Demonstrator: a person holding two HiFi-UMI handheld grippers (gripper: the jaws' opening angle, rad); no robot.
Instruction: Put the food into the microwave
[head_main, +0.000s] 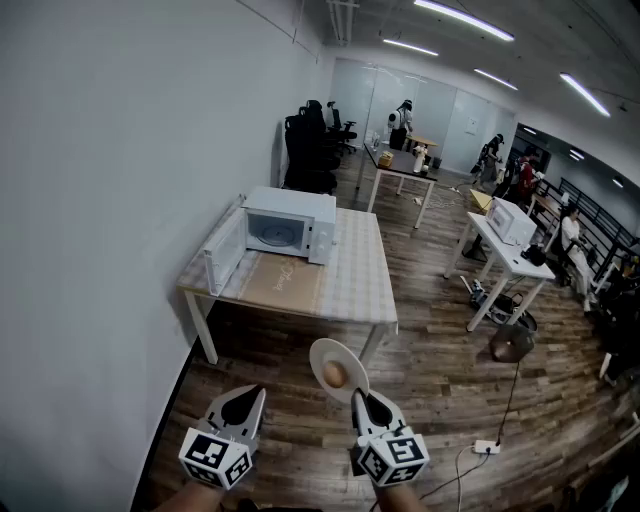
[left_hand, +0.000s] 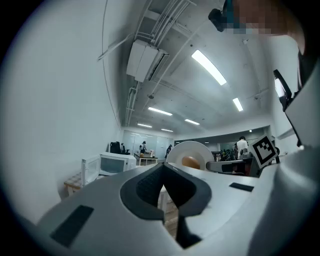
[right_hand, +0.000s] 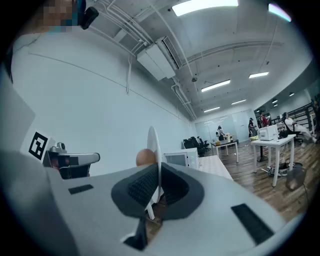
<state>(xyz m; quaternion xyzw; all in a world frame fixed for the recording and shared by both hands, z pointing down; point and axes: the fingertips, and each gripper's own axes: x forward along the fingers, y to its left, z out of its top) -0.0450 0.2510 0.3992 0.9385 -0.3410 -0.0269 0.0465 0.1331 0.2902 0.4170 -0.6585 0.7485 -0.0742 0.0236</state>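
Open-plan room, wood floor, white wall along the left. Left gripper (head_main: 245, 402): jaws pressed together, nothing between them, held level, well short of the table (head_main: 355, 290).

Microwave (head_main: 290, 225) sits at the table's far left corner. Its door (head_main: 224, 252) is swung wide toward the left edge and the cavity is exposed.

Plate (head_main: 340, 360) is carried in the air on the near side of the table, well apart from it. It stands on edge, face turned toward the left gripper, with the food (head_main: 334, 375), a round brown piece, against that face. What keeps it there cannot be made out.

Right gripper (head_main: 364, 404): jaws clenched on the plate's rim, pointing level.

Step in hand, as I judge it, is the carry to the microwave.
- Keep the clench firm.
- Roll the plate flat before entry.
- Approach square to the opening, clear of the open door.
- Set the plate down on the cavity floor before letting go.
- Left gripper stays free for the door.
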